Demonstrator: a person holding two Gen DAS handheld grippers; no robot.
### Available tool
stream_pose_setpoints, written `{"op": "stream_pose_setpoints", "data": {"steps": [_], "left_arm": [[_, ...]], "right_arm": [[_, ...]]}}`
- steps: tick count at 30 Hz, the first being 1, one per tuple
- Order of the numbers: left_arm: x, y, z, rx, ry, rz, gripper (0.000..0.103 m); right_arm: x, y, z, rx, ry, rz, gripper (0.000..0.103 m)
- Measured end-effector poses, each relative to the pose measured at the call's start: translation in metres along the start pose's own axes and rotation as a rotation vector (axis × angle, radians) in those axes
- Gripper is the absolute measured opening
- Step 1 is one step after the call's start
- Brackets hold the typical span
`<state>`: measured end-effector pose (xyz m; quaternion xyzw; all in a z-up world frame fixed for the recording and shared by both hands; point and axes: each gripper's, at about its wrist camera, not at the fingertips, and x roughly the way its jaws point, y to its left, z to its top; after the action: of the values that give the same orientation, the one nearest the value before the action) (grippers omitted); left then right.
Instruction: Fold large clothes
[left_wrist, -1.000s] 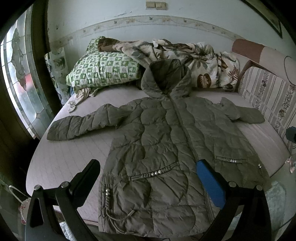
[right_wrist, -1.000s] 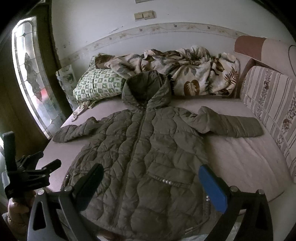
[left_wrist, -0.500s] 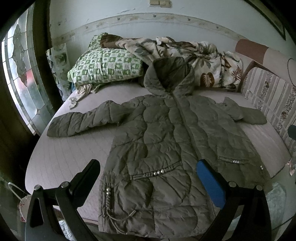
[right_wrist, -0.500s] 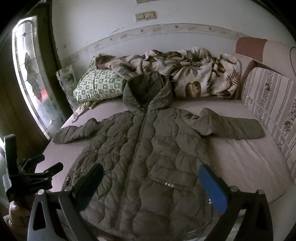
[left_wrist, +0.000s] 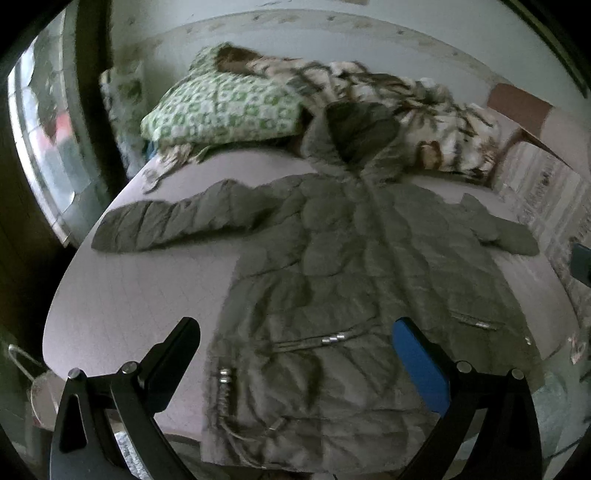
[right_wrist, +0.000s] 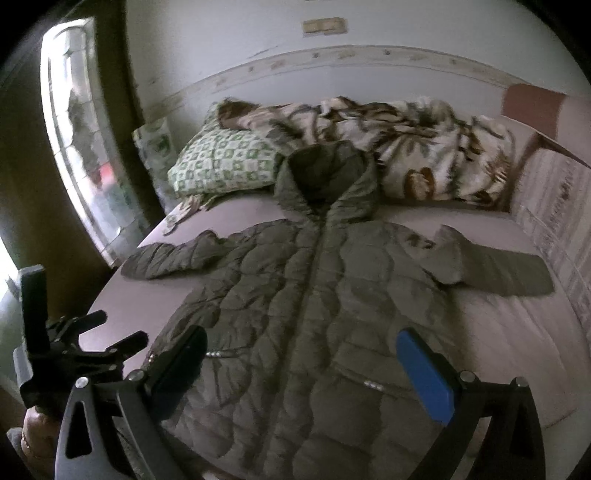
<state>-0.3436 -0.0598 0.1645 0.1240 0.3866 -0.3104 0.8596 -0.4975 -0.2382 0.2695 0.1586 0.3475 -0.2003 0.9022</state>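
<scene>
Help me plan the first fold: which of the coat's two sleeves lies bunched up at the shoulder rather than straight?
The window-side sleeve of the coat: it humps near the shoulder. The sofa-side sleeve stretches out flatter and straighter.

Both views are dim and grey-toned. Daylight enters through the patterned window at the left, which is overexposed in places. Motion blur softens the whole left wrist view, notably the quilted coat. Fisheye distortion bends the wall border, and black vignetting fills the corners.
</scene>
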Motion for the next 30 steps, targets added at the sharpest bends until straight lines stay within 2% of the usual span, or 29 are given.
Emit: {"op": "stream_pose_setpoints", "data": {"steps": [3, 7, 10, 14, 18, 21, 25, 28, 30], "left_arm": [[0.019, 0.034, 0.002, -0.040, 0.030, 0.061, 0.103], [0.047, 0.088, 0.005, -0.111, 0.075, 0.096, 0.103], [0.075, 0.142, 0.009, -0.217, 0.122, 0.105, 0.103], [0.112, 0.219, 0.018, -0.369, 0.156, 0.152, 0.103], [0.151, 0.294, 0.029, -0.560, 0.190, 0.178, 0.103], [0.168, 0.322, 0.038, -0.634, 0.184, 0.194, 0.103], [0.197, 0.357, 0.052, -0.721, 0.172, 0.165, 0.103], [0.223, 0.378, 0.062, -0.786, 0.205, 0.182, 0.103], [0.235, 0.384, 0.064, -0.795, 0.224, 0.200, 0.103]], "right_arm": [[0.016, 0.019, 0.004, -0.041, 0.019, 0.026, 0.103], [0.039, 0.040, 0.007, -0.081, 0.055, 0.057, 0.103], [0.058, 0.053, 0.008, -0.106, 0.081, 0.072, 0.103], [0.085, 0.072, 0.011, -0.135, 0.117, 0.093, 0.103], [0.111, 0.088, 0.014, -0.162, 0.154, 0.106, 0.103], [0.129, 0.100, 0.017, -0.187, 0.176, 0.112, 0.103], [0.147, 0.109, 0.021, -0.210, 0.202, 0.112, 0.103], [0.161, 0.114, 0.025, -0.226, 0.217, 0.107, 0.103], [0.169, 0.116, 0.028, -0.234, 0.220, 0.101, 0.103]]}}
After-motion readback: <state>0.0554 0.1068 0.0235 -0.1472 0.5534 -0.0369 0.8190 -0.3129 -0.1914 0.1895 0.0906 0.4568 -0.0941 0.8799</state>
